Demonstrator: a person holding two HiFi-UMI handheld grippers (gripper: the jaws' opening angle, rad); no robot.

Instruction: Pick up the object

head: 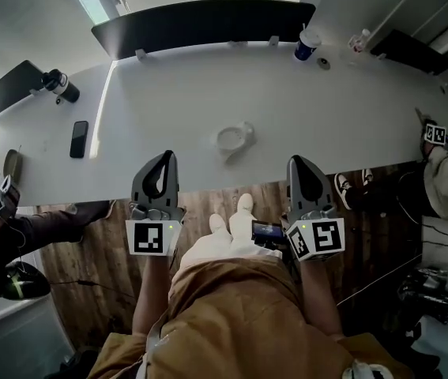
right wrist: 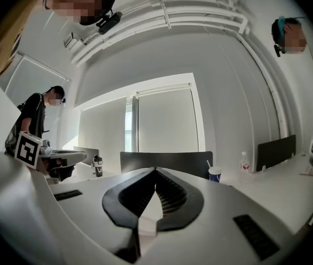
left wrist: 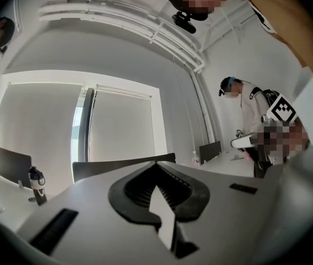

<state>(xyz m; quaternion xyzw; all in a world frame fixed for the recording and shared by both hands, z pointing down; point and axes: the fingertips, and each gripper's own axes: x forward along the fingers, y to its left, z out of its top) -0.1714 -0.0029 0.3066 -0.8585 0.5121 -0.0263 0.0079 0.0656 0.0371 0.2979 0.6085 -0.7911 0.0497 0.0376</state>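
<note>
A small white round object lies on the long white table, a little in from its near edge. My left gripper hovers at that near edge, to the left of and nearer than the object, jaws closed tip to tip with nothing between them. My right gripper sits at the same edge, to the object's right, also shut and empty. Both point level across the table. The object is out of sight in both gripper views, where the left gripper and right gripper show their tips meeting.
A black phone and a black bottle lie at the table's left. A blue-and-white cup and a small clear bottle stand at the far right. Dark divider panels line the far edge. Other people holding grippers stand at both ends.
</note>
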